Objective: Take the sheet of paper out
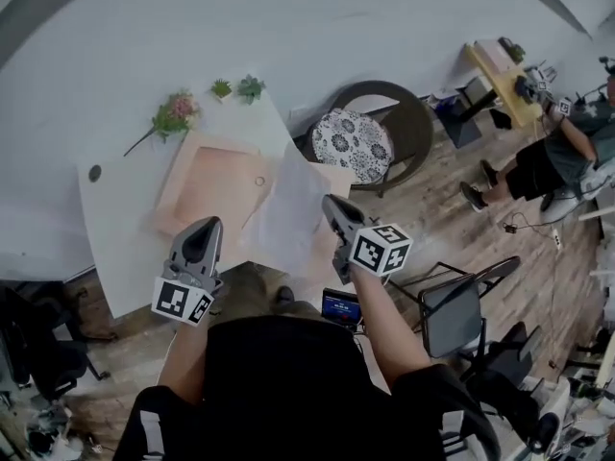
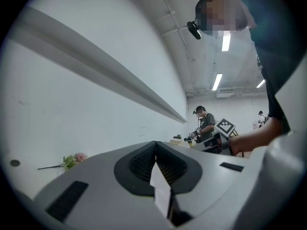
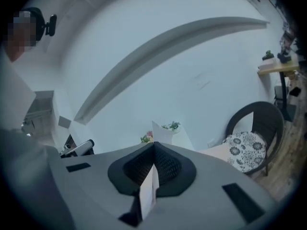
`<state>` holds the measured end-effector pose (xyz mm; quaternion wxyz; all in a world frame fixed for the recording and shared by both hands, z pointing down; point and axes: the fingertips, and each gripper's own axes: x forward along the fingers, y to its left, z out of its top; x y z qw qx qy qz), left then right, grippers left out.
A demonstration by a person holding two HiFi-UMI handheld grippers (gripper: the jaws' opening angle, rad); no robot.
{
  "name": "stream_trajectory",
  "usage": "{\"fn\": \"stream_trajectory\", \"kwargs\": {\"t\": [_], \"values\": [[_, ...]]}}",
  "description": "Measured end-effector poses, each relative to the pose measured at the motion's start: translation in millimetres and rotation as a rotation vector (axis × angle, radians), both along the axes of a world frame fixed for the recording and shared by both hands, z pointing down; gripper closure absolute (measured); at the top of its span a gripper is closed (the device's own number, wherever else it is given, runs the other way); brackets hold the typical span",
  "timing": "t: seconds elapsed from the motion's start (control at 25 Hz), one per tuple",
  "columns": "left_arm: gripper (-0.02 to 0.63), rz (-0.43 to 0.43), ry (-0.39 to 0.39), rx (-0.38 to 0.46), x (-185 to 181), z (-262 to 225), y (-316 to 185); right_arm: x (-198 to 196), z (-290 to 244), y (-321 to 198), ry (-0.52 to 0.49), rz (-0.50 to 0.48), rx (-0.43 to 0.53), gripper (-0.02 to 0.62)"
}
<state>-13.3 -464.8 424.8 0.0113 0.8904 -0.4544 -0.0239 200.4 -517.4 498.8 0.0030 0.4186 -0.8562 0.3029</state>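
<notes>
Thin white paper (image 1: 288,214) in ribbed right tool (image 3: 153,152)

a shared lab room: another seated person (image 1: 565,147) working, strip lights (image 2: 225,42), floor cables (image 1: 527,226).

Materials & finish: mostly matt, v. little gloss.
Sheet of paper (image 1: 288,214): thin white paper, matt, smooth. Left gripper (image 1: 205,225) & right gripper (image 1: 332,205): grey matt plastic shells; pads (image 3: 168,164) black, ribbed, rubbery-looking. Table (image 1: 125,219): white, smooth, matt. Peach board (image 1: 211,185) on it: matt, material unclear. Floor (image 1: 452,248): wood planks, low sheen. Chair (image 1: 408,128): dark woven frame w/ patterned cloth cushion (image 1: 351,142).
</notes>
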Motion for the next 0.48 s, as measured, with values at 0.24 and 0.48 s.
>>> {"fn": "stream_trajectory", "kwargs": {"t": [0.24, 0.48], "values": [[0.601, 0.012, -0.026, 0.019, 13, -18, 39, 29, -54, 44, 0.086, 0.018, 0.204, 0.586], [0.601, -0.006, -0.012, 0.025, 9, -31, 55, 45, -102, 88, 0.122, 0.074, 0.383, 0.586]]}}
